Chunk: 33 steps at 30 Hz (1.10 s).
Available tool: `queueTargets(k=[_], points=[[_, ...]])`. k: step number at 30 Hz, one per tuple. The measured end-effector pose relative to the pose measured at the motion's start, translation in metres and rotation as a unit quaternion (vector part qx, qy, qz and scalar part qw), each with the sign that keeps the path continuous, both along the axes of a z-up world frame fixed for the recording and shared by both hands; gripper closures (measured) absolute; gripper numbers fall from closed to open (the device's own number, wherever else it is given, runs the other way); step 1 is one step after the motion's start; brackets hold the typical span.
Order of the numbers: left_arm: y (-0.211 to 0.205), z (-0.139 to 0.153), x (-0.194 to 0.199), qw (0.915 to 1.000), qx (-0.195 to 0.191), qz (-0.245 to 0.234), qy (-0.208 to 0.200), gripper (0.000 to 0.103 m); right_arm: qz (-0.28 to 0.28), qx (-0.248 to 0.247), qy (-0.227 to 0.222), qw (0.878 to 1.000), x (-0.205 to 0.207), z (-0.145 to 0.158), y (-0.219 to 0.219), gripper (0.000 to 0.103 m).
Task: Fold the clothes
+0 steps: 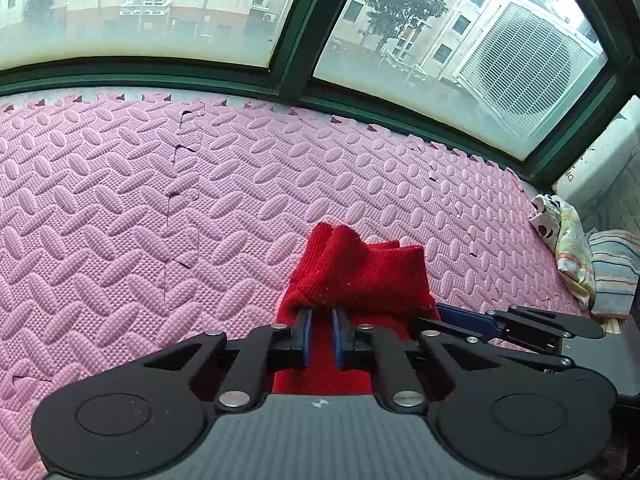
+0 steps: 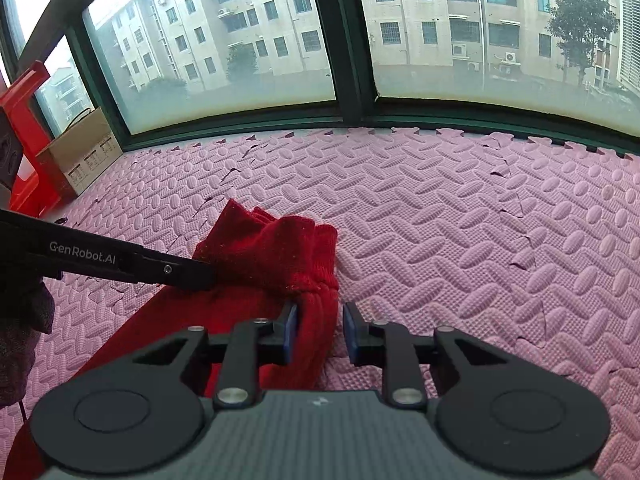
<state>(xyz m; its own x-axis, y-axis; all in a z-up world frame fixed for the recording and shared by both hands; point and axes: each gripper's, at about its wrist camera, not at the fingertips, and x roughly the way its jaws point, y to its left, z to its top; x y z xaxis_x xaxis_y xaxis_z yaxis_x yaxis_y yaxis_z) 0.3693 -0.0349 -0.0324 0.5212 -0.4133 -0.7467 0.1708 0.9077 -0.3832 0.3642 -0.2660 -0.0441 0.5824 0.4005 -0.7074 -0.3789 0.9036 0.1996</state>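
A red knit garment (image 1: 360, 276) lies on the pink foam mat (image 1: 120, 200), its ribbed edge bunched up. My left gripper (image 1: 320, 316) has its jaws partly open, and their tips reach under the raised fold of the garment. In the right wrist view the garment (image 2: 272, 256) runs from the centre to the lower left. My right gripper (image 2: 320, 320) is open, with the garment's edge hanging between its blue pads. The left gripper also shows in the right wrist view (image 2: 192, 270), its tip pushed into the cloth. The right gripper's finger shows in the left wrist view (image 1: 468, 318).
Green-framed windows (image 1: 296, 40) line the far edge of the mat (image 2: 480, 220). Folded patterned and striped clothes (image 1: 580, 256) lie at the right edge. A cardboard box (image 2: 84, 152) and a red object (image 2: 24, 140) stand at the left end of the mat.
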Motion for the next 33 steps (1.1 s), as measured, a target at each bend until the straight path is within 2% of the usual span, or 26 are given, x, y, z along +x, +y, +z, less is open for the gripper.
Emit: queueTargets(k=[3, 7, 8, 10, 11, 12, 14, 16, 19, 20, 21, 24, 25, 27, 29, 33], points=[[0.003, -0.007, 0.006, 0.9999, -0.007, 0.000, 0.008, 0.091, 0.004, 0.008, 0.000, 1.000, -0.002, 0.005, -0.003, 0.080], [0.004, 0.004, -0.002, 1.0000, -0.003, -0.005, 0.003, 0.089, 0.009, 0.020, 0.001, 1.000, -0.006, 0.011, -0.006, 0.077], [0.003, 0.008, -0.007, 1.0000, 0.002, -0.008, 0.000, 0.086, 0.011, 0.022, 0.001, 1.000, -0.007, 0.012, -0.007, 0.077], [0.002, 0.018, -0.019, 0.9996, 0.017, -0.018, -0.013, 0.072, 0.014, 0.025, -0.003, 1.000, -0.013, 0.019, -0.008, 0.077], [0.002, 0.023, -0.025, 0.9993, 0.025, -0.021, -0.021, 0.061, 0.015, 0.024, -0.006, 1.000, -0.017, 0.023, -0.007, 0.072], [0.003, 0.030, -0.034, 0.9987, 0.034, -0.023, -0.031, 0.057, 0.018, 0.020, -0.014, 1.000, -0.025, 0.029, -0.006, 0.064], [0.004, 0.041, -0.051, 0.9975, 0.044, -0.031, -0.046, 0.055, 0.024, 0.010, -0.030, 0.999, -0.041, 0.039, -0.005, 0.058], [0.005, 0.052, -0.070, 0.9963, 0.052, -0.035, -0.059, 0.048, 0.031, -0.001, -0.042, 0.999, -0.059, 0.049, -0.002, 0.054], [0.006, 0.068, -0.100, 0.9941, 0.063, -0.042, -0.078, 0.045, 0.044, -0.012, -0.067, 0.997, -0.090, 0.063, 0.001, 0.040], [0.006, 0.073, -0.111, 0.9933, 0.066, -0.044, -0.084, 0.042, 0.047, -0.014, -0.075, 0.996, -0.101, 0.067, 0.002, 0.033], [0.006, 0.077, -0.122, 0.9924, 0.069, -0.046, -0.090, 0.035, 0.050, -0.017, -0.082, 0.995, -0.112, 0.071, 0.003, 0.026], [0.010, 0.087, -0.157, 0.9899, 0.070, -0.050, -0.112, 0.019, 0.064, -0.009, -0.098, 0.993, -0.143, 0.080, 0.004, 0.015], [0.012, 0.091, -0.169, 0.9890, 0.070, -0.051, -0.120, 0.017, 0.066, -0.006, -0.101, 0.993, -0.151, 0.082, 0.004, 0.013], [0.015, 0.094, -0.191, 0.9875, 0.071, -0.051, -0.131, 0.006, 0.068, -0.005, -0.114, 0.991, -0.180, 0.086, 0.005, 0.000], [0.019, 0.093, -0.212, 0.9867, 0.072, -0.048, -0.137, 0.000, 0.068, -0.009, -0.122, 0.990, -0.198, 0.087, 0.006, 0.000], [0.026, 0.092, -0.253, 0.9850, 0.074, -0.044, -0.150, 0.000, 0.070, -0.015, -0.111, 0.991, -0.238, 0.080, 0.011, 0.000]])
